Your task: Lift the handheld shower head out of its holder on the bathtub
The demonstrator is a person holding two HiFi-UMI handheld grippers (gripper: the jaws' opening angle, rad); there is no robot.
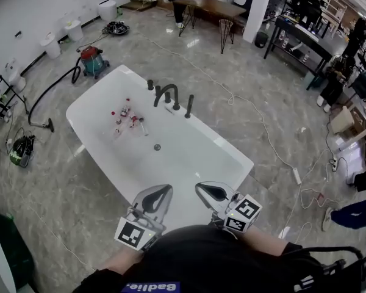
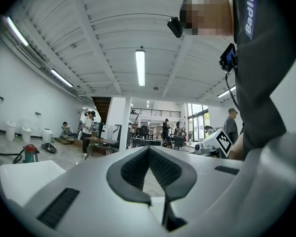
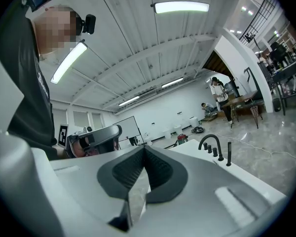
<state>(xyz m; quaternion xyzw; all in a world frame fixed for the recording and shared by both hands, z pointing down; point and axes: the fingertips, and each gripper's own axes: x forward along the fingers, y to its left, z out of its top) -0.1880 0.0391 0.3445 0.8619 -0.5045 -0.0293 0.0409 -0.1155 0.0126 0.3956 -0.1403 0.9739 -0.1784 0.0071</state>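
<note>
Closest to me, both tools sit tucked in against the torso, pointing level over the near end of the bathtub (image 1: 85, 112). The left tool (image 1: 157, 195) has its jaws pressed together with nothing between them, and its own view (image 2: 149, 149) shows the dark pads meeting at the tip. The right tool (image 1: 212, 193) looks the same in its view (image 3: 144, 149), closed and empty. I read this as a carry posture for the approach, since neither tool has anything within reach to take.

Further out, the tub's white basin holds a drain (image 1: 157, 146) and a loose scatter of small bottles (image 1: 127, 116) toward the far end. None of that matters to the job.

On the far rim stands the black faucet (image 1: 166, 93), and just to its right the handheld shower head (image 1: 189, 105) rises upright as a slim dark stick, not yet lifted out. It also shows in the right tool's view (image 3: 229, 153), well apart from the jaws. It sits on my right side, so I judge the right tool is the natural one to open and bring across.

Beyond the tub, a vacuum (image 1: 94, 60) sits on the floor.
</note>
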